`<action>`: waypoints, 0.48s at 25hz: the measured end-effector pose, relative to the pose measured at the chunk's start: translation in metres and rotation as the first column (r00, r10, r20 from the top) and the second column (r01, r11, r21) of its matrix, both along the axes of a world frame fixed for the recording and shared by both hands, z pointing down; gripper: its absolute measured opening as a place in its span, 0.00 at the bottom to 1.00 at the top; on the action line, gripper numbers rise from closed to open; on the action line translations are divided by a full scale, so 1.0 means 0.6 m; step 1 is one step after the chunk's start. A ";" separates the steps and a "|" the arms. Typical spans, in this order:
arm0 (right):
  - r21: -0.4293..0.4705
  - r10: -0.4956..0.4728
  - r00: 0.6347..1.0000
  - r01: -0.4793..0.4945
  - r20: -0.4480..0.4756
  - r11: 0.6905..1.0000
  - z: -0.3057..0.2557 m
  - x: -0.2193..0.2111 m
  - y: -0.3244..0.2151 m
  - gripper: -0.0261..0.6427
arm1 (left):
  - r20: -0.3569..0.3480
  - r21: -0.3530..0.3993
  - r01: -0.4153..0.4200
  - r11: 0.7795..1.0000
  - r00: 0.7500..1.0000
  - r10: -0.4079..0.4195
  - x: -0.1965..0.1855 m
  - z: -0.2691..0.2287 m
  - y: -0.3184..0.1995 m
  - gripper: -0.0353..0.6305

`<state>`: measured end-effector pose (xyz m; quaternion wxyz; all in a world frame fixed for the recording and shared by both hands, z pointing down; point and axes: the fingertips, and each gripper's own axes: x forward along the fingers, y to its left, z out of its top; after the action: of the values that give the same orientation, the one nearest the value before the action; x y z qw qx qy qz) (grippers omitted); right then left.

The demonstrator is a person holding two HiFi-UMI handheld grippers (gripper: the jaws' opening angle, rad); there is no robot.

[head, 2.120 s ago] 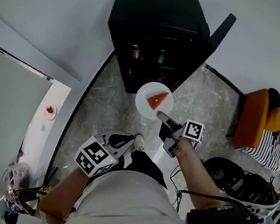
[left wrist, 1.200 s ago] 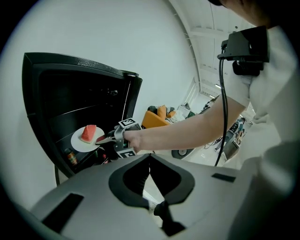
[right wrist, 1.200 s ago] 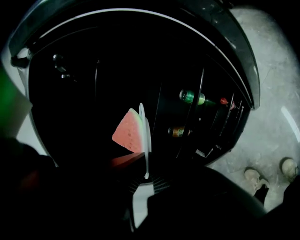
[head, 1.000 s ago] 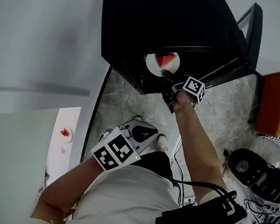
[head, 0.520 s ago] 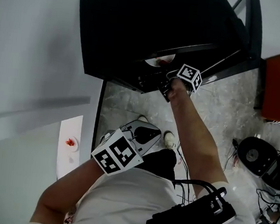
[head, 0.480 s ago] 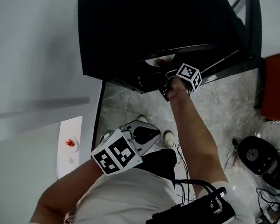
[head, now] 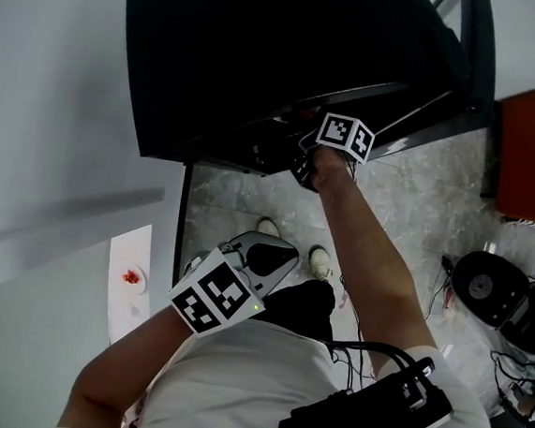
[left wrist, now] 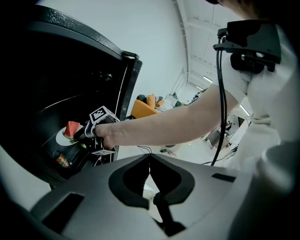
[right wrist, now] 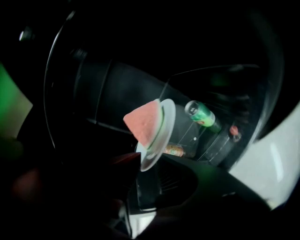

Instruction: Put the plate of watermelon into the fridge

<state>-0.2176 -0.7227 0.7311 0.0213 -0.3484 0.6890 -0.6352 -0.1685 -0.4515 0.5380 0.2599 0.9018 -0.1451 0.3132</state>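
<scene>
Bright, even room light, but the fridge (head: 282,59) interior is murky, edges fisheye-warped.

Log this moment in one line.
right gripper: jaws opening, plate rim between | plate: with watermelon, in fridge | left gripper: shut, empty

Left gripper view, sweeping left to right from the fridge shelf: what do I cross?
plate of watermelon → person's right hand → orange chair → black cable
</scene>
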 end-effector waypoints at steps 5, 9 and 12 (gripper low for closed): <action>0.098 -0.151 0.980 0.165 -0.129 0.982 -0.009 -0.015 0.009 0.35 | 0.001 -0.012 0.000 1.000 1.000 0.000 0.001 0.006 0.001 0.07; 0.133 -0.265 0.922 0.312 -0.282 0.941 -0.006 -0.018 0.022 0.44 | 0.004 -0.013 -0.002 1.000 1.000 0.002 0.002 0.009 0.001 0.07; 0.132 -0.341 0.821 0.442 -0.459 0.887 0.002 -0.019 0.030 0.44 | 0.011 -0.009 -0.011 1.000 1.000 0.011 0.003 0.012 0.002 0.07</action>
<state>-0.2287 -0.7046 0.7324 -0.2198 -0.3226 0.8032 -0.4499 -0.1667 -0.4503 0.5453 0.2613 0.8997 -0.1402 0.3203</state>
